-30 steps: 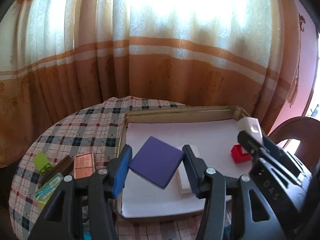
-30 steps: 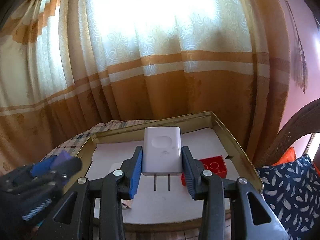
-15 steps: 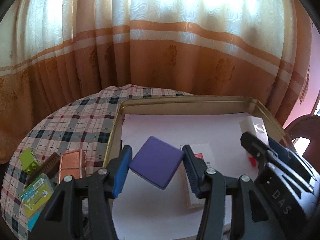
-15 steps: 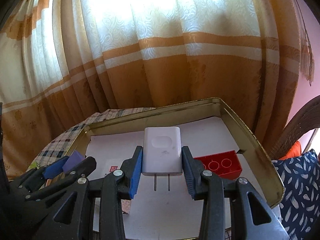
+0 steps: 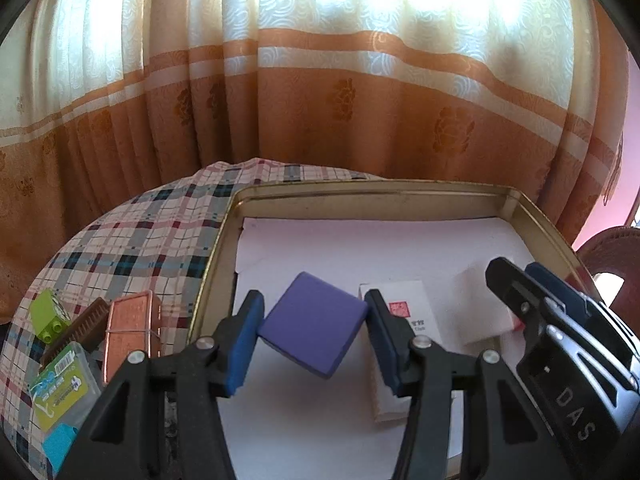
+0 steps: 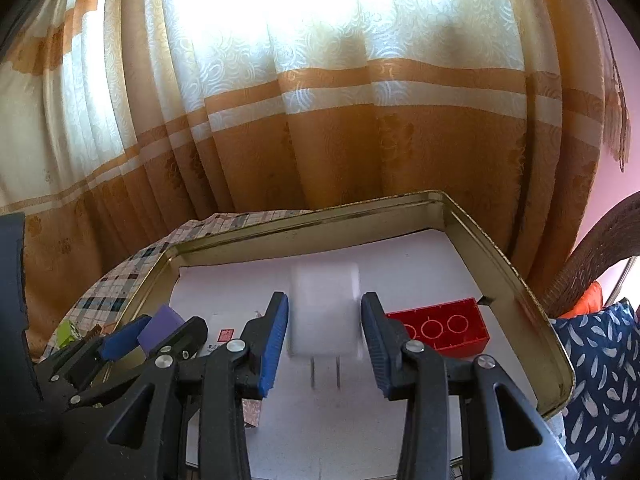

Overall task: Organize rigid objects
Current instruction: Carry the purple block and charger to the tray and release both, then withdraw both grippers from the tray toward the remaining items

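Note:
My left gripper (image 5: 313, 300) is shut on a purple square block (image 5: 316, 324), gripped corner to corner just above the paper-lined gold tray (image 5: 360, 188). A white box with a red stamp (image 5: 408, 312) lies in the tray under it. My right gripper (image 6: 324, 300) is shut on a white plug charger (image 6: 324, 312), prongs pointing toward me. The charger looks blurred between the blue pads. A red brick (image 6: 440, 328) lies in the tray's right corner. In the left wrist view, the right gripper (image 5: 516, 276) shows at the right.
On the plaid cloth left of the tray lie a green brick (image 5: 50, 314), a brown comb (image 5: 76, 332), a copper box (image 5: 130, 328) and a green-labelled case (image 5: 60, 392). Curtains hang close behind. A wicker chair (image 6: 592, 256) and a patterned cushion (image 6: 600, 360) stand to the right.
Both grippers have come down and forward over the tray, which now looks larger. The charger, sharp before, is now blurred and sits slightly lower between the pads.

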A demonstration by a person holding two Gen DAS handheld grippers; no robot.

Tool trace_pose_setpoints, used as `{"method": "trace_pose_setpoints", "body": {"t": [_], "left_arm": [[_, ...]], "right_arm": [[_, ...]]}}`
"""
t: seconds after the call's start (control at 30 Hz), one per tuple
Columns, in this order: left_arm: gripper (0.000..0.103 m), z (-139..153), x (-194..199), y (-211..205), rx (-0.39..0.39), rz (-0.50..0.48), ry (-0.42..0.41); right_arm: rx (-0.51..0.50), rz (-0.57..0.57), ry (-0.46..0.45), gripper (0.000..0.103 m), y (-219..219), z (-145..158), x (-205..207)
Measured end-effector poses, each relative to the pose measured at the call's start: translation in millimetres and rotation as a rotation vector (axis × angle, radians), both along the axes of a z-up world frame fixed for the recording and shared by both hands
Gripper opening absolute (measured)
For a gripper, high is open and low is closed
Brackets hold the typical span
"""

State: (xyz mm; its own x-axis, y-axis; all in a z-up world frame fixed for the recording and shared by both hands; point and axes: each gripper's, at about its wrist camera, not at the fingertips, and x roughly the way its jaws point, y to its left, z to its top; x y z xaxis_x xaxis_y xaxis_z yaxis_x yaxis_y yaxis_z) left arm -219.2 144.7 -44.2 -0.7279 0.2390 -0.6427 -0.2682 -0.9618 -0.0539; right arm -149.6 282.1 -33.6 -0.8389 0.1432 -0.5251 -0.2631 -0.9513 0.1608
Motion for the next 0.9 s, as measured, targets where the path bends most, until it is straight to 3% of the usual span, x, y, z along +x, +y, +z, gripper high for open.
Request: {"method": "trace_pose_setpoints", "body": {"t": [0.07, 0.1, 0.17, 0.27, 0.33, 0.5, 0.9], "left_arm": [[0.053, 0.2, 1.4, -0.2, -0.009, 0.012, 0.005], [0.056, 0.4, 2.7, -0.5, -0.017, 0.023, 0.009], [0.072, 2.8, 7.3, -2.0, -0.019, 0.037, 0.029], [0.096, 7.0, 20.0, -4.4, -0.001, 0.037, 0.067], [0.103, 9.7, 32.5, -3.6, -0.012, 0.044, 0.103], [0.103, 20.1, 57.3, -5.3, -0.073, 0.080, 0.240], [0.103, 19.5, 58.9, -32.8, -0.052, 0.221, 0.209]], "right_arm": [[0.011, -0.003, 0.004, 0.047, -1.6, 1.3, 0.5], [0.018, -0.009, 0.009, 0.055, -2.3, 2.0, 1.6], [0.036, -0.033, 0.031, 0.070, -3.0, 4.9, 6.4], [0.054, -0.065, 0.059, 0.073, -2.4, 9.5, 11.5], [0.051, -0.079, 0.071, 0.073, -0.3, 11.4, 14.1], [0.036, -0.113, 0.095, 0.073, 5.8, 14.7, 20.2], [-0.014, -0.228, 0.175, 0.073, 18.5, 20.5, 46.2]]}}
